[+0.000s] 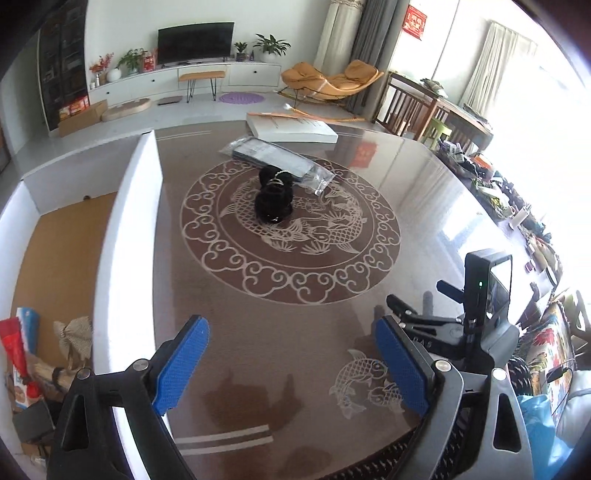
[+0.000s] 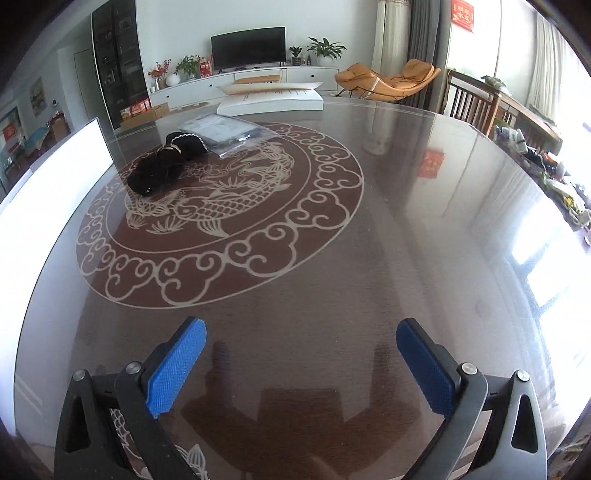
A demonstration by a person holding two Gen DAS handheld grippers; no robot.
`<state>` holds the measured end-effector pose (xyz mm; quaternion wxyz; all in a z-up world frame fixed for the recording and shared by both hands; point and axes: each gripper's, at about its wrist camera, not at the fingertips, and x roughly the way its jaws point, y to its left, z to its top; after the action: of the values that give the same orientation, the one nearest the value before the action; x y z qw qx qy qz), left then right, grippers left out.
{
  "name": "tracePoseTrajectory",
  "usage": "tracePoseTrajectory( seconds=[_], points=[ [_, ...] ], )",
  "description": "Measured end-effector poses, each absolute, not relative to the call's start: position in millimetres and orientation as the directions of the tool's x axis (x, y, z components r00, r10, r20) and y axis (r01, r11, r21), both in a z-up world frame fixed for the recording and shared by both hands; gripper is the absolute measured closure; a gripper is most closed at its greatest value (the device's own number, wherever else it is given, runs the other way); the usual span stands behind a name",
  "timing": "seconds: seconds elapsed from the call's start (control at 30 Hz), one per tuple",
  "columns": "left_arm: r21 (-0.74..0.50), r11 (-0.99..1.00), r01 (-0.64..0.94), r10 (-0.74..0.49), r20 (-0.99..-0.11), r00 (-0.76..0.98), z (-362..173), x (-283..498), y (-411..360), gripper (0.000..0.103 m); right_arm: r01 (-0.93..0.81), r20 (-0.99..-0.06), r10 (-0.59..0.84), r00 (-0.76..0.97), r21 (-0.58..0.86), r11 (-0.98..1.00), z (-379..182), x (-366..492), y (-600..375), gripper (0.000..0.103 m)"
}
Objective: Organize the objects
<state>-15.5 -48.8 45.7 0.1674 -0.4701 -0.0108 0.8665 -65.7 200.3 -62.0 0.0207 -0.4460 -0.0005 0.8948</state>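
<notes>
Left wrist view: the left gripper (image 1: 291,363) hangs over a glossy brown table (image 1: 288,332), its blue-padded tongs spread apart and holding nothing. Beside its right finger sits the right gripper's camera housing. Farther on, at the centre of the table's round fish pattern, lies a black bundle (image 1: 274,199), touching a clear plastic packet (image 1: 277,157) behind it. A white box (image 1: 129,229) stands along the table's left side. Right wrist view: the right gripper (image 2: 301,367) also has its tongs apart and empty, well short of the bundle (image 2: 162,170).

No legible text: red wall hanging (image 2: 464,14) characters too blurred.
</notes>
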Motion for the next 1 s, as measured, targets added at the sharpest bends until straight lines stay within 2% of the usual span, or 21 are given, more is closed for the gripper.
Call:
tracePoseTrajectory(
  seconds=[0.13, 0.37, 0.47, 0.57, 0.63, 0.67, 0.7, 1.0],
  points=[
    [-0.143, -0.961, -0.236, 0.250, -0.812, -0.527, 38.1, -85.4, -21.1, 0.011, -0.006, -0.811, 0.038, -0.584, -0.043, -0.999, -65.4, -65.5, 190.3, 0.000],
    [-0.114, -0.976, -0.184, 0.184, -0.883, -0.431, -36.1, -226.5, 4.3, 0.011, -0.023, -0.815, 0.023, -0.579, -0.012, -1.000, -69.4, -63.4, 190.3, 0.000],
    [-0.104, -0.988, -0.115, 0.141, -0.914, -0.380, -68.7, -264.7, 2.9, 0.012, -0.023, -0.815, 0.025, -0.579, -0.014, -1.000, -68.6, -62.0, 188.9, 0.000],
    [-0.029, -0.995, -0.097, 0.070, -0.887, -0.456, -68.1, -276.2, -0.8, 0.011, -0.024, -0.815, 0.025, -0.579, -0.014, -1.000, -68.8, -62.0, 188.9, 0.000],
    [-0.003, -0.997, -0.080, 0.043, -0.862, -0.504, -64.1, -274.7, -8.0, 0.036, -0.025, -0.815, 0.027, -0.579, -0.015, -1.000, -68.9, -62.2, 188.6, 0.000],
    [0.003, -0.998, -0.064, 0.031, -0.855, -0.517, -64.0, -272.5, -13.2, 0.062, -0.025, -0.816, 0.027, -0.578, -0.015, -1.000, -69.0, -62.6, 188.4, 0.000],
    [0.010, -0.999, -0.040, 0.012, -0.858, -0.514, -65.5, -269.3, -19.0, 0.069, -0.025, -0.816, 0.027, -0.577, -0.015, -1.000, -69.0, -62.5, 188.0, 0.000],
    [0.007, -0.996, 0.087, -0.055, -0.827, -0.560, -67.6, -172.0, -62.8, 0.068, -0.026, -0.817, 0.027, -0.576, -0.014, -1.000, -69.5, -64.4, 187.8, 0.000]
  ],
)
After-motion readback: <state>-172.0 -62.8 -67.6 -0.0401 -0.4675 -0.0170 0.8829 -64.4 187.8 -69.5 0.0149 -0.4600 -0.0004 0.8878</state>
